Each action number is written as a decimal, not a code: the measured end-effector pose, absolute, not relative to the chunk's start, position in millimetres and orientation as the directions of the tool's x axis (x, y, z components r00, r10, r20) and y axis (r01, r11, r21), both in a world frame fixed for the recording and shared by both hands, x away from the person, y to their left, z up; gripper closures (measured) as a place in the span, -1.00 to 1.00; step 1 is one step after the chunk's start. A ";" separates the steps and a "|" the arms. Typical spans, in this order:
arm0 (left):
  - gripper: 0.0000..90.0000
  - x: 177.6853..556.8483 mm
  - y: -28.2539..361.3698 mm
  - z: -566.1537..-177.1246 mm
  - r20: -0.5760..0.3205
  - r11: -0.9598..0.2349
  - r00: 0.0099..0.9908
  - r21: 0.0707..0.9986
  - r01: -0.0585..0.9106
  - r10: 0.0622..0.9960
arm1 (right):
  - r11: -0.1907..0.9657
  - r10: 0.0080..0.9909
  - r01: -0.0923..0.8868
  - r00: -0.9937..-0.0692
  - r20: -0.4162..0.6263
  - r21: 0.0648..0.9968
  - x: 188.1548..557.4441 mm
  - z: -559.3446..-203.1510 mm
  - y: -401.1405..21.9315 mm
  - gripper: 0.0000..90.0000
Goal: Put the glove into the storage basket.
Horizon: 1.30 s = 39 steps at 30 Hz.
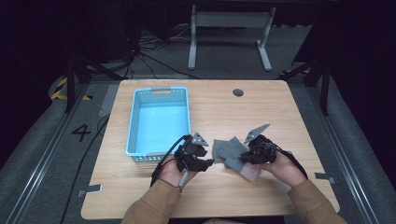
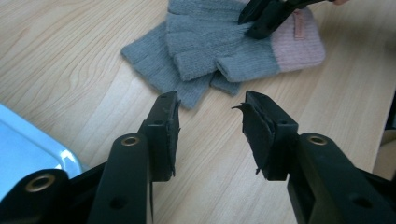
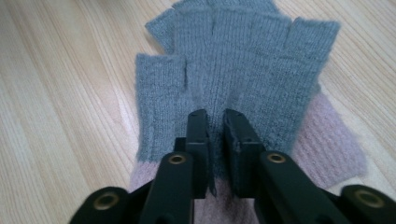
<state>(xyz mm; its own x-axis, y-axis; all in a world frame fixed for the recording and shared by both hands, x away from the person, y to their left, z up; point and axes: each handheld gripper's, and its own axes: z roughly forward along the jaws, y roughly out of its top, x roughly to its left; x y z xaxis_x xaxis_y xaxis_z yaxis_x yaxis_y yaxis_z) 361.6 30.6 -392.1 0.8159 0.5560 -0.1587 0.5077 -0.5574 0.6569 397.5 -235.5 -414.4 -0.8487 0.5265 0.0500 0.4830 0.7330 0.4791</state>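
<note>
Gloves (image 1: 231, 154) — a grey fingerless pair with pink cuffs, stacked one on the other — lie on the wooden table (image 1: 280, 116) near your edge, between your two hands and to the right of the blue basket (image 1: 159, 121). From the high view you can place all of this, but the jaws are too small there to read. Your right gripper's (image 3: 217, 123) own view fills that in: its jaws stand nearly together over the top glove, pinching a small ridge of grey knit just above the cuff (the fabric puckers between the pads). Your left gripper (image 2: 210, 130) view shows what the right one cannot — its jaws stand apart with bare wood between them, just short of the lower glove's finger ends, with a corner of the basket at its left.
</note>
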 end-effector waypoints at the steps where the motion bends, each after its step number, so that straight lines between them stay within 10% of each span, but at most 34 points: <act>1: 0.31 362.1 30.9 -392.0 -0.171 -0.550 0.814 0.659 0.513 0.555 | 0.725 0.531 0.488 -0.845 0.055 0.486 397.1 -413.9 -235.9 0.70; 39: 0.26 380.0 8.5 -410.3 -0.200 -0.520 0.781 0.645 0.559 0.592 | 0.581 0.683 0.606 -0.726 0.080 0.543 375.7 -395.1 -319.9 0.48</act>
<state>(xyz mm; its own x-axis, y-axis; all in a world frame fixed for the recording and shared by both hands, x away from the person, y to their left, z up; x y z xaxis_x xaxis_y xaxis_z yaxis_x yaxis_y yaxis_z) 380.0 8.5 -410.3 0.7810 0.5916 -0.2002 0.5595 -0.5202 0.6452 375.7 -319.9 -395.1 -0.7265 0.6826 0.0798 0.6059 0.5815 0.5429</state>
